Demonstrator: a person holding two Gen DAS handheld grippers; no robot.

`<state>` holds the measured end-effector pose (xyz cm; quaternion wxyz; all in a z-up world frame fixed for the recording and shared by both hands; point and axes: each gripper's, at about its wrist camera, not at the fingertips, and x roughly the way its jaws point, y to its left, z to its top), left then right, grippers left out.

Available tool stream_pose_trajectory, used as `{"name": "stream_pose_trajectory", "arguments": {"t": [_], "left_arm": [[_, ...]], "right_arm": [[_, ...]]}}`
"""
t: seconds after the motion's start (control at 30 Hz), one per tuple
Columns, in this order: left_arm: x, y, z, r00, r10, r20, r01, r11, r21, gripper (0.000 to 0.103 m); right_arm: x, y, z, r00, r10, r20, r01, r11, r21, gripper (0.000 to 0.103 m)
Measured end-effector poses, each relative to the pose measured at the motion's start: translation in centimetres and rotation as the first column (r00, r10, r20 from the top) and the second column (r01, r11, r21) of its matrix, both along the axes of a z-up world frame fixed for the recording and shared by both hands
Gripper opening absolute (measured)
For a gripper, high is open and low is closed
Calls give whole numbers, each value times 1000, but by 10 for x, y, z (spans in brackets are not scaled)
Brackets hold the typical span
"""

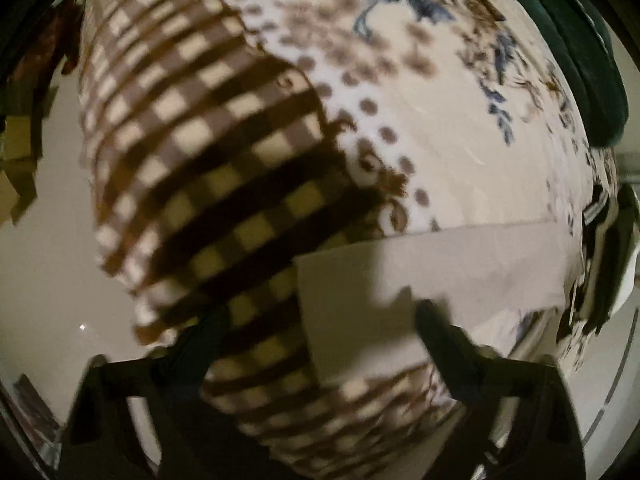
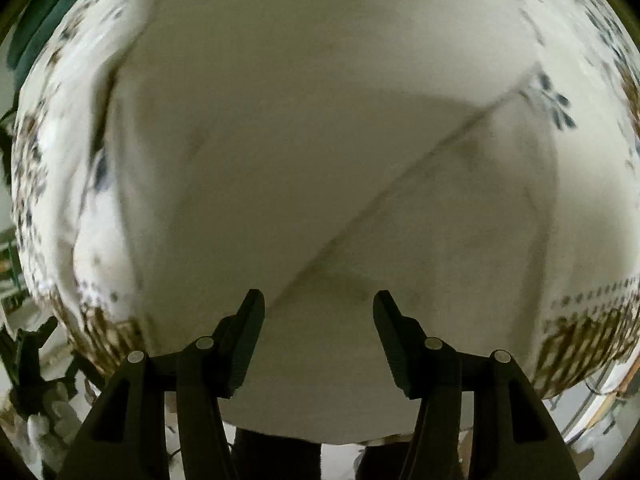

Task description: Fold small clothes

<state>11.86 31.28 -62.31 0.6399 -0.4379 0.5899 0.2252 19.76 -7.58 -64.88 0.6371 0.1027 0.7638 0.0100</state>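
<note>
A pale beige garment [image 2: 320, 160] lies spread on the patterned tablecloth [image 1: 400, 80] and fills most of the right wrist view, with a diagonal fold edge [image 2: 400, 184] across it. Its corner shows in the left wrist view [image 1: 420, 272]. My right gripper [image 2: 319, 308] is open just above the garment's near edge, jaws wide apart. My left gripper [image 1: 320, 320] is open over the garment's corner and the checked border of the cloth [image 1: 220, 160]. Neither holds anything.
The tablecloth has a brown checked border, dots and blue-brown flowers. A dark green cloth [image 1: 580, 40] lies at the far edge, also in the right wrist view [image 2: 40, 20]. The other gripper [image 1: 608, 256] shows at the right. Pale floor [image 1: 48, 260] lies beyond the table edge.
</note>
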Motion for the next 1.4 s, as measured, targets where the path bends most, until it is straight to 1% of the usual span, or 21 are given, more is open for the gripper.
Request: {"name": "stream_pose_trajectory", "arguments": {"t": [0.07,0.1,0.2,0.3,0.37,0.4,0.47,0.57,0.6,0.63,0.67,0.7,0.77,0.83,0.93,1.0,1.1,1.17,1.23,1.3,1.4], "left_arm": [[12,-7,-2,1000,-2,-10,2,999,49,22],[17,-11,4,1000,-8,12,7,997,80,9],[35,-28,33,996,-80,29,71,971,226,5],[53,-66,78,972,-230,51,196,909,367,5],[63,-113,114,921,-384,73,317,842,436,5],[64,-129,122,899,-431,79,355,822,446,5],[67,-186,142,818,-567,95,471,756,454,5],[58,-288,153,647,-755,109,650,620,440,5],[51,-321,153,575,-812,100,706,554,441,5],[41,-359,150,488,-868,91,759,474,446,5],[33,-388,146,424,-901,92,793,418,444,5],[28,-400,142,392,-915,96,810,393,436,5],[10,-447,127,298,-949,102,865,313,392,5],[-2,-476,113,238,-967,89,901,254,351,6],[-10,-500,92,194,-980,42,926,197,322,9],[-10,-499,81,217,-976,30,929,216,301,10],[5,-477,76,298,-952,67,915,305,265,36],[22,-459,71,359,-931,71,893,364,265,80],[38,-431,73,432,-900,55,858,429,283,90],[46,-410,75,484,-874,32,828,470,305,90],[52,-361,80,591,-806,15,758,562,330,90]], "right_arm": [[-2,-12,-4,1000,-12,3,12,1000,-6,59],[-5,-16,-3,1000,-18,4,18,1000,-10,59],[-6,-28,-2,999,-44,8,44,999,-9,59],[-11,-40,1,998,-60,17,60,998,-8,59],[-16,-48,1,997,-73,21,73,997,2,59],[-16,-54,2,997,-79,21,79,997,5,59],[-21,-62,3,995,-98,17,97,995,17,59],[-33,-91,7,990,-142,9,142,989,29,59],[-38,-99,7,988,-156,9,156,987,29,59],[-42,-111,9,985,-170,8,170,985,23,59],[-47,-120,11,983,-184,5,184,983,8,59],[-52,-134,12,979,-201,0,201,979,-11,59],[-63,-163,14,969,-248,-2,248,968,-24,59],[-74,-180,13,961,-277,-6,277,960,-33,59],[-89,-214,14,953,-304,-8,303,952,-44,59],[-98,-228,14,949,-316,-15,315,949,-28,59],[-103,-262,24,946,-323,-7,323,945,43,59],[-106,-275,32,951,-310,-1,308,945,115,59],[-106,-270,37,963,-270,15,262,945,194,59],[-99,-248,35,974,-226,27,213,946,245,59],[-85,-214,29,987,-161,16,149,943,299,59]]}}
